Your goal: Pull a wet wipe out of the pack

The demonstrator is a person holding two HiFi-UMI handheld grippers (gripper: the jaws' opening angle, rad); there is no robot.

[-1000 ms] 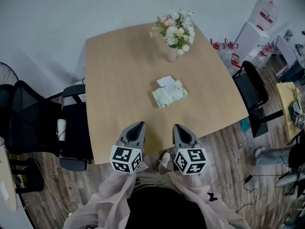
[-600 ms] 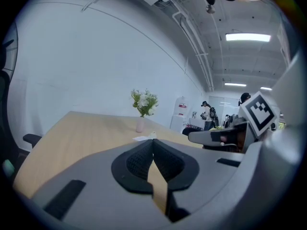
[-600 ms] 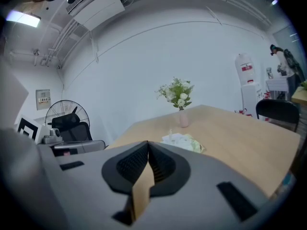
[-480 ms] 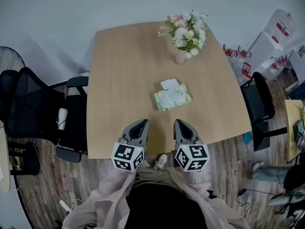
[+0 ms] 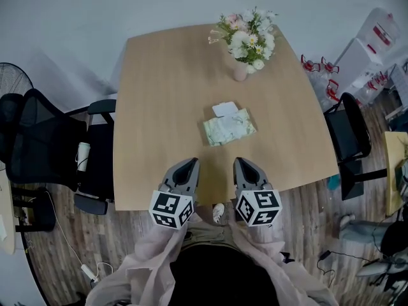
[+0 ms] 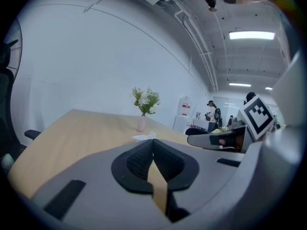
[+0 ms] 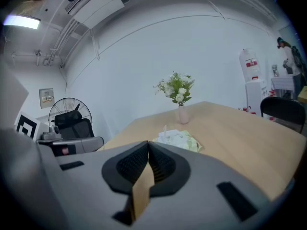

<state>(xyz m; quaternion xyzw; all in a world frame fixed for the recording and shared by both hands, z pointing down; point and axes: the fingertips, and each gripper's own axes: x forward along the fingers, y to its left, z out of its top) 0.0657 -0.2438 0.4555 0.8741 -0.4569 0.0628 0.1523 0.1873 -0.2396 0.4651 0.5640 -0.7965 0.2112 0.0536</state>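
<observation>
A: Biggest first?
B: Table point(image 5: 159, 107). Pale wood-grain top, smooth, rounded corners, bare for the most part. Floor point(image 5: 306, 203) of darker planks around it.

A: Seating?
B: Black mesh chair point(image 5: 38, 152) off the table's left edge, with a round wire-caged fan point(image 5: 13, 81) just beyond it. A second black chair point(image 5: 349, 132) sits off the right edge.

A: Grippers?
B: Both grey, smooth-shelled and wedge-shaped, side by side over the near table edge, pointing across the top. Left gripper point(image 5: 189, 163): its ribbed black pads point(image 6: 139, 162) meet at the tip, with nothing between them. Right gripper point(image 5: 241, 161): the same, jaws together and empty.

A: Any contact with anything?
B: None. Both tips are clear of the objects on the table.

A: Smaller items?
B: A slim pink vase point(image 5: 240, 72) near the far edge, holding a loose bunch of white and pink flowers point(image 5: 248, 34).

A: And the pack?
B: The pack point(image 5: 229, 127) lies flat at mid-table, between the vase and the grippers and slightly nearer the right gripper. It is a soft, crinkly rectangle with a pale green floral print. A white flap point(image 5: 222, 109) lies open at its far end.
</observation>
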